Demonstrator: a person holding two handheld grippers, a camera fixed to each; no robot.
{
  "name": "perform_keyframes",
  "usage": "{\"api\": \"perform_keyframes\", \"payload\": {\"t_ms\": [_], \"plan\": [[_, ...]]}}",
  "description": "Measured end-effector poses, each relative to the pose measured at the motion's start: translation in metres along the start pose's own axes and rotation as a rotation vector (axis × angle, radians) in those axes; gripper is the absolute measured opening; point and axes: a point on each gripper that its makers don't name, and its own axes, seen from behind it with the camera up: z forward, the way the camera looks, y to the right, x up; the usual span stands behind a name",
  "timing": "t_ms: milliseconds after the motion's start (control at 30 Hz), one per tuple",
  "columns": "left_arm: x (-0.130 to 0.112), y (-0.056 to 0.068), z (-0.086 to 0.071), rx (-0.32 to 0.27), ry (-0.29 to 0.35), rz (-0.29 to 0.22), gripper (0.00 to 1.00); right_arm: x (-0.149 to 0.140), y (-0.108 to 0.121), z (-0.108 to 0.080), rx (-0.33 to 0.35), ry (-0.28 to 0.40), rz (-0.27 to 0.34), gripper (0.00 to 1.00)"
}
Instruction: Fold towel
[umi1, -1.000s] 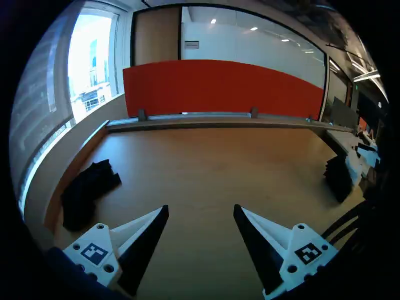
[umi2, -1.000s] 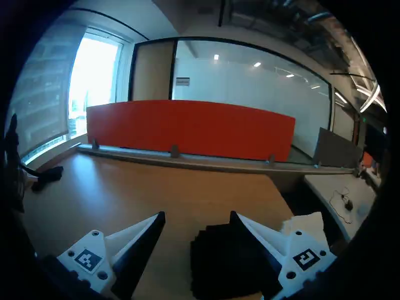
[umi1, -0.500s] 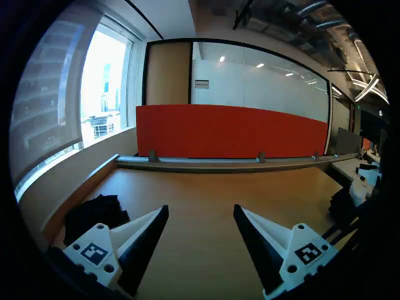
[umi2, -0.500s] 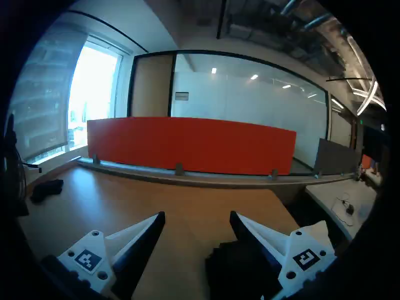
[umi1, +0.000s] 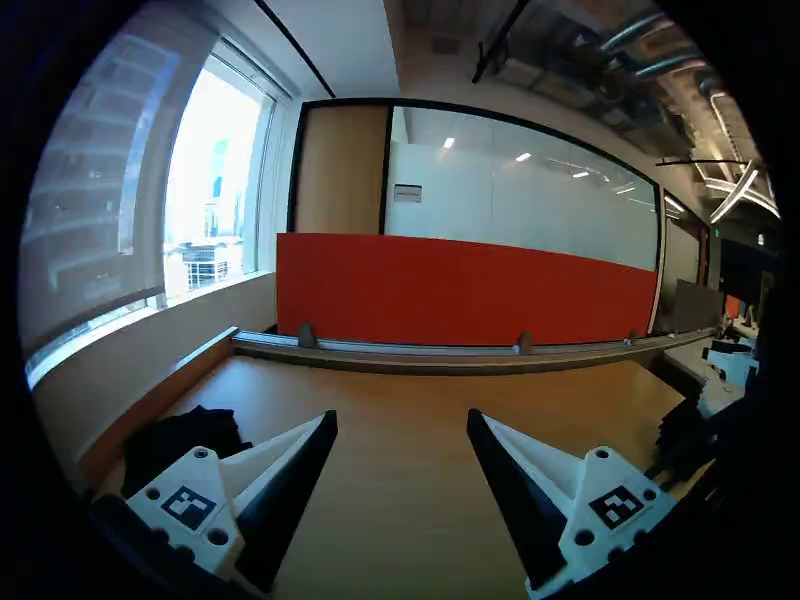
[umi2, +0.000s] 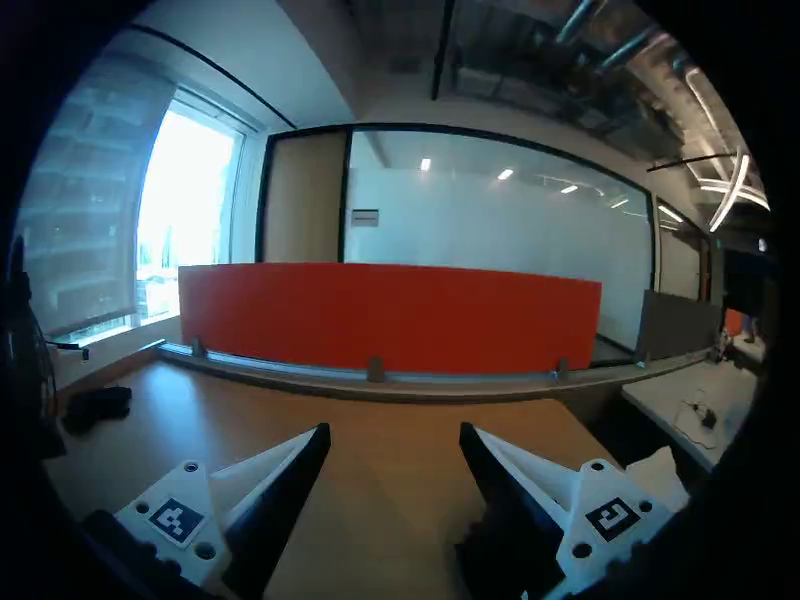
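My left gripper (umi1: 402, 422) stands open above the wooden table (umi1: 420, 440), nothing between its fingers. A crumpled dark towel (umi1: 175, 440) lies on the table at the left, partly behind the left finger. In the right gripper view my right gripper (umi2: 393, 435) is open and empty too. A stack of dark folded towels (umi2: 495, 545) sits low at the right, mostly hidden behind the right finger. The crumpled dark towel (umi2: 95, 405) also shows far off at the left edge of the table.
An orange divider panel (umi1: 465, 290) on a metal rail closes the far edge of the table. A window (umi1: 205, 215) and low ledge run along the left. Another desk (umi2: 690, 400) with cables stands to the right, and dark stacked items (umi1: 685, 425) sit at the table's right edge.
Both cameras have tilted upward: the table takes up less of each view and more ceiling shows. The towels have slid lower in the views. Both grippers stay open.
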Motion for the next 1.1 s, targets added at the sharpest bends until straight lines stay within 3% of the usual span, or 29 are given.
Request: {"api": "perform_keyframes", "payload": {"t_ms": [300, 500, 1100], "plan": [[0.001, -0.011, 0.001, 0.018, 0.034, -0.023, 0.96, 0.005, -0.011, 0.002, -0.010, 0.023, 0.002, 1.00], [-0.006, -0.018, 0.003, 0.024, 0.059, -0.008, 0.96, -0.001, -0.015, 0.002, -0.030, 0.045, -0.014, 1.00], [-0.071, -0.013, 0.019, 0.005, 0.079, 0.044, 0.96, -0.052, -0.016, 0.006, -0.053, 0.065, 0.001, 1.00]]}}
